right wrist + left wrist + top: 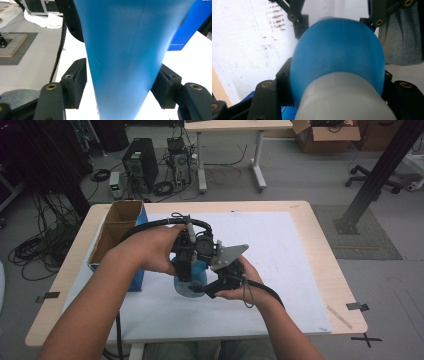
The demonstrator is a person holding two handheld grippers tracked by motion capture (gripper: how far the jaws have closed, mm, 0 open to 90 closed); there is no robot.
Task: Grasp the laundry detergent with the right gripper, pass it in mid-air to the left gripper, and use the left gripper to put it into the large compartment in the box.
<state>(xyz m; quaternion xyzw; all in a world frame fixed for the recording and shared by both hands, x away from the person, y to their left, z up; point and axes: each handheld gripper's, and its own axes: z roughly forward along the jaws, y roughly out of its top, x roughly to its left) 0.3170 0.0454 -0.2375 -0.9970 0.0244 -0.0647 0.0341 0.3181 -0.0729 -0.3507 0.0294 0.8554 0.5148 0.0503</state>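
Above the middle of the worktop [300,270], the blue bottle [192,279] hangs between both tools. Its long axis runs roughly upright, pale cap end up, broad base toward the white mat. The left gripper [186,265] comes down from above and has its jaws closed on the upper part near the cap; the right gripper [212,289] reaches in from the side and clamps the lower body. An open cardboard box [117,227] stands well to the left.

A translucent blue bottle [337,57] with a pale grey cap [344,100] sits between black grippers. Behind it, a blue box [120,237] with a brown cardboard interior rests on a white mat [280,250] over a light wood table [327,260].
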